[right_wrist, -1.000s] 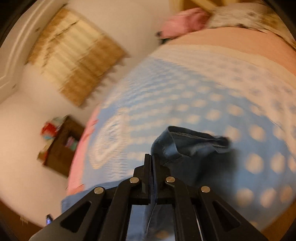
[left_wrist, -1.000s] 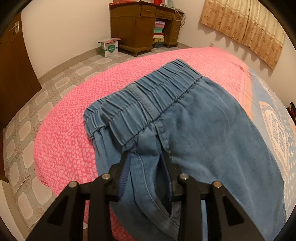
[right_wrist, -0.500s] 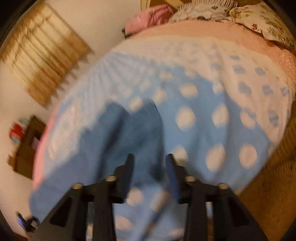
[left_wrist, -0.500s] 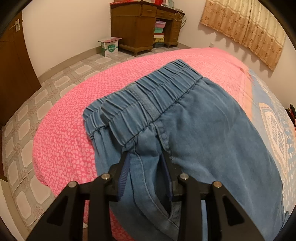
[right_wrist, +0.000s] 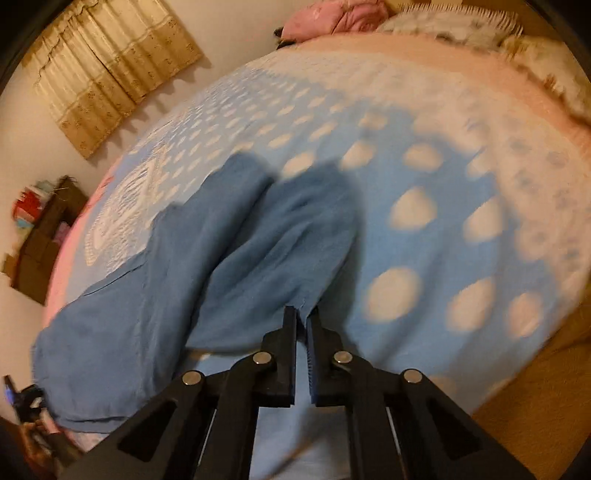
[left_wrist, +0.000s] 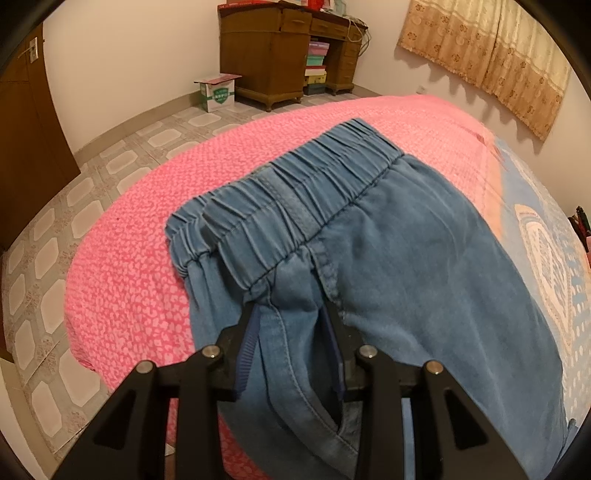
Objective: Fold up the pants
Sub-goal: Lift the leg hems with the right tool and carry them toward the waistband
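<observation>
Blue denim pants (left_wrist: 388, 243) lie on the bed, elastic waistband toward the pink end. My left gripper (left_wrist: 291, 310) is closed part-way on a bunched fold of the pants just below the waistband, cloth filling the gap between its fingers. In the right wrist view the pants' legs (right_wrist: 207, 266) lie spread on the blue dotted cover. My right gripper (right_wrist: 302, 312) has its jaws nearly together, pinching the edge of a leg hem at the tips.
The bed has a pink spread (left_wrist: 147, 236) at the waist end and a blue dotted blanket (right_wrist: 424, 206) under the legs. Tiled floor (left_wrist: 74, 192), a wooden desk (left_wrist: 273, 55) and a cardboard box (left_wrist: 218, 90) lie beyond. Pillows (right_wrist: 461, 22) sit at the far end.
My right gripper opened, dropped the raised leg end onto the blanket, then closed again at the hem edge lower down. My left gripper has not moved.
</observation>
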A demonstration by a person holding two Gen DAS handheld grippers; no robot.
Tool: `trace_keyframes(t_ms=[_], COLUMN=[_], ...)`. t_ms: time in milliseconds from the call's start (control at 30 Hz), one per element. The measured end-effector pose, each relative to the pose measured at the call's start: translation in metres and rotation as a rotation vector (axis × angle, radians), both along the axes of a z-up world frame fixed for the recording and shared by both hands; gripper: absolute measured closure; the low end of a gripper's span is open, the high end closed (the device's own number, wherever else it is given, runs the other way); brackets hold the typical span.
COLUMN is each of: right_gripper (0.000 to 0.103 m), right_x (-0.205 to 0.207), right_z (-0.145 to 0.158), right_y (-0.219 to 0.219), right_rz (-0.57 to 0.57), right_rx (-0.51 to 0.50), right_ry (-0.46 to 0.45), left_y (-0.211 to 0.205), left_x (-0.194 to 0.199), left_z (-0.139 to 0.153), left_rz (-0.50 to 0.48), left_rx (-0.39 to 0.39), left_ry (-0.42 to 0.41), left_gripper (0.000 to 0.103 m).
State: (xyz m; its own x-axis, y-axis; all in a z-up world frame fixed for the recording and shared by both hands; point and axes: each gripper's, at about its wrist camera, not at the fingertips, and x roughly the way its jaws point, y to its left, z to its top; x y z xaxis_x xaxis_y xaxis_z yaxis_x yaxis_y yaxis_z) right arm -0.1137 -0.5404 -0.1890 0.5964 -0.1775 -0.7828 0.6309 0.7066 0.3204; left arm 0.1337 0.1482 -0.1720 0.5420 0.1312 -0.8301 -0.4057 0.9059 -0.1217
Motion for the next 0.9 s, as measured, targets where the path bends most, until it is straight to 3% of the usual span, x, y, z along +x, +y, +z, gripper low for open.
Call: trace_keyframes(t_ms=[133,200,333,367,400,500,567,600,667,733,833,900], right_gripper=[0.099,0.099,0.098,0.097,0.09,0.084,0.084,0.084,0.084,0.084,0.084,0.084], right_x=[-0.028,-0.027,-0.018,-0.021,-0.027,-0.051,-0.074,-0.074,-0.05,-0.014,0.055,0.099], right_z=[0.036,0.037,-0.008,-0.02,-0.02,-0.012,0.017,0.034,0.061,0.073,0.073,0.062], right_y=[-0.032,-0.045,-0.045,-0.047,-0.049,-0.059,-0.06,-0.054,-0.03,0.002,0.064,0.092], right_rz=[-0.065,-0.053,-0.009,-0.027,-0.05,-0.202,-0.416,-0.425,-0.273,-0.087,0.216,0.291], right_rx=[-0.069,-0.069,-0.039,-0.006,0.001,0.027,-0.111,-0.183,-0.281,-0.291,-0.295,-0.293], right_ry=[-0.033,-0.002,0.202,0.221,0.178,0.191,0.229,0.214,0.145,0.098,0.044,0.05], left_y=[0.002,0.001,0.0,-0.001,-0.001,-0.001,-0.002,-0.002,-0.003,-0.003,-0.004,-0.003], left_x=[-0.001,-0.001,-0.001,-0.001,-0.001,-0.001,-0.001,-0.001,-0.001,-0.002,-0.002,-0.001], left_z=[0.0,0.0,0.0,0.0,0.0,0.0,-0.001,-0.001,-0.002,-0.002,-0.002,-0.003], left_rz=[0.0,0.0,-0.001,-0.001,-0.001,0.001,0.005,0.007,0.009,0.008,0.006,0.003], left_rx=[0.009,0.01,0.008,0.009,0.011,0.013,0.011,0.011,0.015,0.017,0.006,-0.005], left_ry=[0.003,0.003,0.004,0.004,0.004,0.005,0.002,0.002,0.003,0.003,0.0,-0.001], left_gripper=[0.066,0.066,0.066,0.066,0.066,0.066,0.066,0.066,0.066,0.066,0.066,0.066])
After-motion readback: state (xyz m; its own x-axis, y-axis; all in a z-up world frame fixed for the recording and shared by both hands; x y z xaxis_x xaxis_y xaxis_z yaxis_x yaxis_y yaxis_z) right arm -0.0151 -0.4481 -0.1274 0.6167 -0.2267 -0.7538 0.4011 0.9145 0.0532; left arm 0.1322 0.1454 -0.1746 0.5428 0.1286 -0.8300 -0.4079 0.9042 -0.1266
